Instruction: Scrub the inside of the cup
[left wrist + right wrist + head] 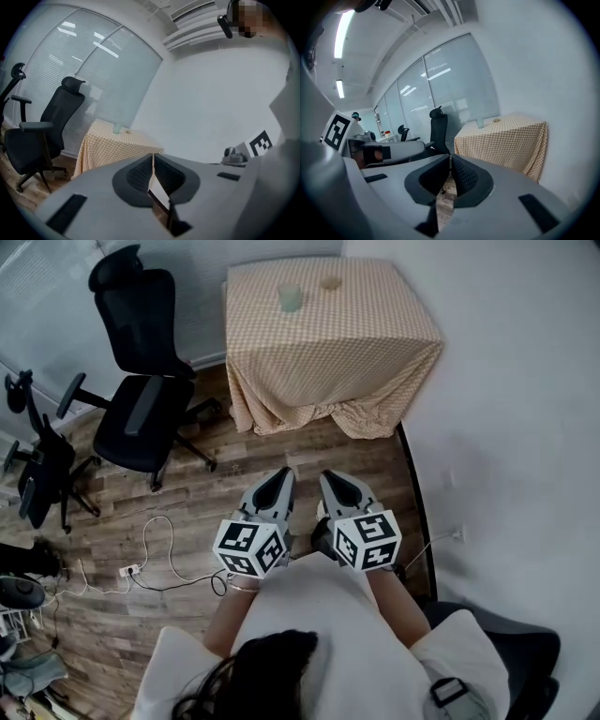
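A pale green cup [290, 297] stands upright near the far edge of a table [366, 343] draped in an orange checked cloth. A small round sponge-like thing [330, 282] lies to its right. The cup [117, 127] shows small and far in the left gripper view, and the cup [480, 123] likewise in the right gripper view. Both grippers are held side by side close to the person's chest, well short of the table. My left gripper [284, 474] is shut with nothing in it. My right gripper [328, 478] is also shut and empty.
A black office chair [141, 381] stands left of the table on the wood floor, another chair [37, 465] further left. A white cable and power strip [131, 570] lie on the floor. A white wall [506, 381] runs along the right.
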A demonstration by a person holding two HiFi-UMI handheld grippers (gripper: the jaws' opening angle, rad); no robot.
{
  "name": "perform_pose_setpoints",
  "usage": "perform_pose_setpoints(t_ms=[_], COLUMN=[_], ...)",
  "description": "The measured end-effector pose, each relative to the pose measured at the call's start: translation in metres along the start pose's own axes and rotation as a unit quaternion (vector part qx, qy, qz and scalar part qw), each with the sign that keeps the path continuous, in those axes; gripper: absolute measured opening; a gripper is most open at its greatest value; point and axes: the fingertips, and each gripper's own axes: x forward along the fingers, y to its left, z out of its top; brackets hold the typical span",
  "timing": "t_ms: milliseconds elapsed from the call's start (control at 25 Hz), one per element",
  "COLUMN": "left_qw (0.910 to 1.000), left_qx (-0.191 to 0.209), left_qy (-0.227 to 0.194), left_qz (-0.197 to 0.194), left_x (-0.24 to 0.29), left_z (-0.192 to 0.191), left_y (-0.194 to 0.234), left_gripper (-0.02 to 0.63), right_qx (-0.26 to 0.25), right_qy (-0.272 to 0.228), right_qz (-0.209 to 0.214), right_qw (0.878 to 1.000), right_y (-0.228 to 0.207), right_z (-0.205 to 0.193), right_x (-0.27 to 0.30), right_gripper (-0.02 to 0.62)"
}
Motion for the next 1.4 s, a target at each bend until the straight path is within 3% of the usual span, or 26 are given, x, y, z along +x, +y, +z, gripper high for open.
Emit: perform_pose_setpoints(t_ms=[320, 760, 1080, 1400], left_qw=[0.9994, 0.9988, 0.9986, 0.9956], left_qx=[0.015, -0.011, -0.014, -0.013], left_qy=[0.030, 0.036, 0.022, 0.031], left_qz=[-0.008, 0.031, 0.046, 0.088], left_x=[0.066, 0.137, 0.192, 0.206], left_z=[0.009, 0.017, 0.023, 0.017], left_y=[0.006, 0.022, 0.009, 0.015], left_gripper=[0.014, 0.014, 0.014, 0.014], right_qx=[0.005, -0.034, -0.047, -0.035], right_qy=[0.007, 0.051, 0.061, 0.063], right_qz=[0.006, 0.046, 0.069, 0.065], right_qw=[1.000, 0.997, 0.995, 0.995], right_y=[-0.045, -0.094, -0.142, -0.166], right_z=[0.021, 0.038, 0.052, 0.056], right_x=[0.039, 0.081, 0.091, 0.100], right_gripper=[0.037, 0.037, 0.037, 0.037])
